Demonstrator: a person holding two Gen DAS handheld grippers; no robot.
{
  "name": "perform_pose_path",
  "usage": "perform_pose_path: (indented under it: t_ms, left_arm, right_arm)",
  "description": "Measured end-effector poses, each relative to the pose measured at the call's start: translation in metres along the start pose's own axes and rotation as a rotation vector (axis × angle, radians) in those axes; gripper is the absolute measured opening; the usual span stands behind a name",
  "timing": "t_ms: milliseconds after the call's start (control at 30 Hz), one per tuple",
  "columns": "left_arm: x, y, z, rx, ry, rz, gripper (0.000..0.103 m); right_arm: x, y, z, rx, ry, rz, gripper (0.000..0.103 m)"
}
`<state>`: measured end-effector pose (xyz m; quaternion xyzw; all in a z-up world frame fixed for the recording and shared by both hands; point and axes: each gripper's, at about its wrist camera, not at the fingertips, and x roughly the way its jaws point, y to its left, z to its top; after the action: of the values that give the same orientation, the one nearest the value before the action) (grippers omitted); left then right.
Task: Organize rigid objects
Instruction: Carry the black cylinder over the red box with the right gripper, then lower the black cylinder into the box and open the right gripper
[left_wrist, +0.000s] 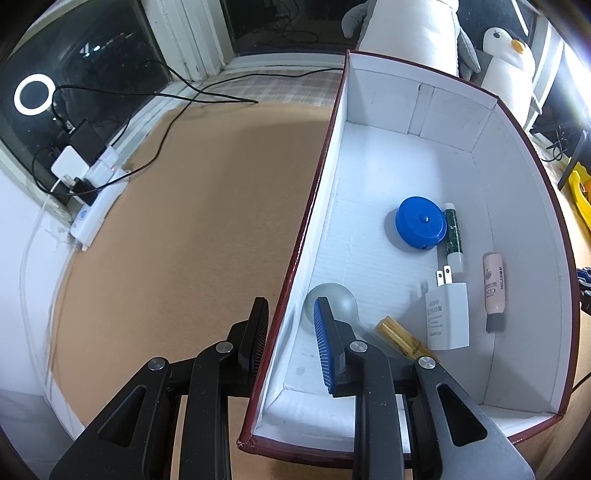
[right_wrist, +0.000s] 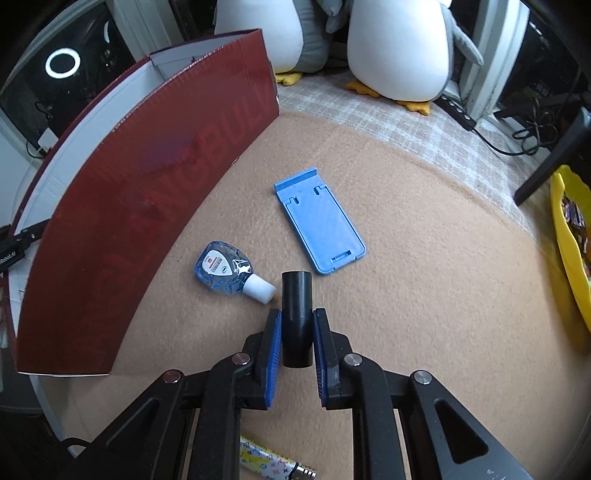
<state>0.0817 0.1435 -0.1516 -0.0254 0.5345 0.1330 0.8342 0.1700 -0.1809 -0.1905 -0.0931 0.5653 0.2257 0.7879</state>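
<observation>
Between the right tool's (right_wrist: 297, 334) pads, a smooth black tube (right_wrist: 296, 314)

We list: black tube (right_wrist: 296, 317), pinched upright between pads; blue phone stand (right_wrist: 319, 220) flat on blanket; eye-drop bottle (right_wrist: 227, 272) lying beside red box (right_wrist: 147, 192).

Tan felt mat (right_wrist: 424, 258) on plaid cloth (right_wrist: 388, 107), dark window (left_wrist: 92, 48) w/ ring-light reflection (left_wrist: 34, 93), white window frame (left_wrist: 188, 37), plush penguins (right_wrist: 399, 44) at back.
</observation>
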Motion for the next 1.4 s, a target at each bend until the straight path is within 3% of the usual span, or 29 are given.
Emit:
perform_pose_path:
  t_ms: [267, 600, 1100, 1400]
  left_arm:
    - [-0.004, 0.005, -0.003, -0.012, -0.019, -0.038, 0.024]
    - [-0.016, 0.011, -0.007, -0.023, -0.055, -0.083, 0.024]
    - [-0.03, 0.023, -0.016, -0.05, -0.108, -0.12, 0.009]
    - [-0.032, 0.026, -0.018, -0.045, -0.126, -0.139, 0.008]
  right_arm:
    - [-0.038, 0.017, -0.003, -0.003, -0.039, -0.014, 0.015]
    - [-0.081, 0.068, 0.01, -0.039, -0.131, 0.035, 0.015]
    - [-0.079, 0.148, 0.01, -0.121, -0.144, 0.095, 0.015]
    - [-0.071, 0.177, 0.015, -0.132, -0.146, 0.101, 0.015]
